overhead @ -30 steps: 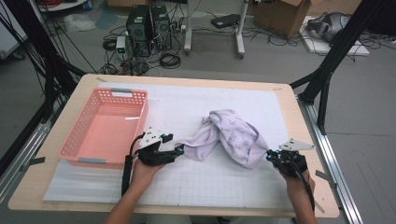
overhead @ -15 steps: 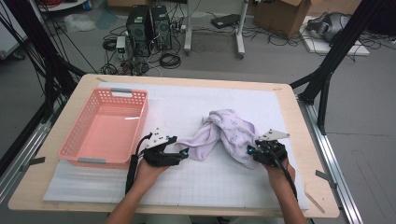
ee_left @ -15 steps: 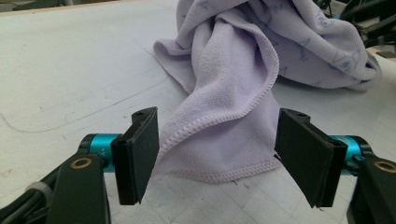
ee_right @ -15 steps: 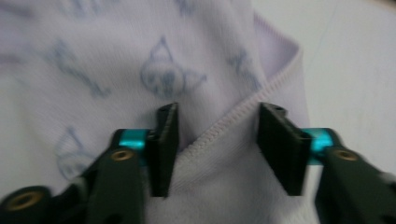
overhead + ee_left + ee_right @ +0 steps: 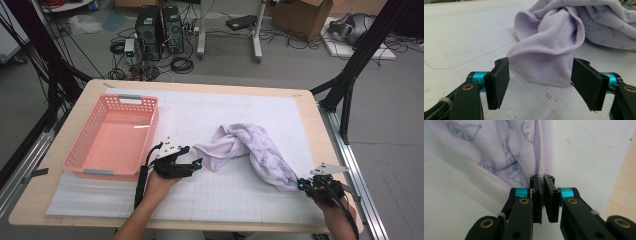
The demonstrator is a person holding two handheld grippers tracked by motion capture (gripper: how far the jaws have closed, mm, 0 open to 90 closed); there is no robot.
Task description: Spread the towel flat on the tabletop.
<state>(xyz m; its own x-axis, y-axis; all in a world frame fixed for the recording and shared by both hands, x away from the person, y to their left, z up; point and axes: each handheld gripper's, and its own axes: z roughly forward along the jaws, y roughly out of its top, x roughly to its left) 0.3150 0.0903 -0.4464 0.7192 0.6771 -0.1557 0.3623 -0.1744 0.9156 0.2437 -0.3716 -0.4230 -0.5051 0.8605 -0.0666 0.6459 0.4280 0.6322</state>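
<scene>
A lavender towel (image 5: 250, 145) with a faint printed pattern lies bunched on the white gridded mat (image 5: 235, 200). My right gripper (image 5: 301, 185) at the front right is shut on its hemmed edge. In the right gripper view the hem (image 5: 539, 157) runs into the jaws of the right gripper (image 5: 543, 178), which have just been closing on it. My left gripper (image 5: 199, 165) rests low on the mat, open. Its jaws have just been opening, with nothing between them. In the left gripper view the towel's folded left corner (image 5: 549, 62) lies just beyond the left gripper (image 5: 541, 85).
A pink plastic basket (image 5: 155, 130) stands on the left of the mat, close behind my left hand. The table's wooden right edge (image 5: 320, 135) runs near my right gripper. Black frame posts stand beyond both sides.
The right gripper went in to the towel's lower right end, then drew back toward the front right corner with the edge in its jaws, stretching that end out. The left hand barely moved.
</scene>
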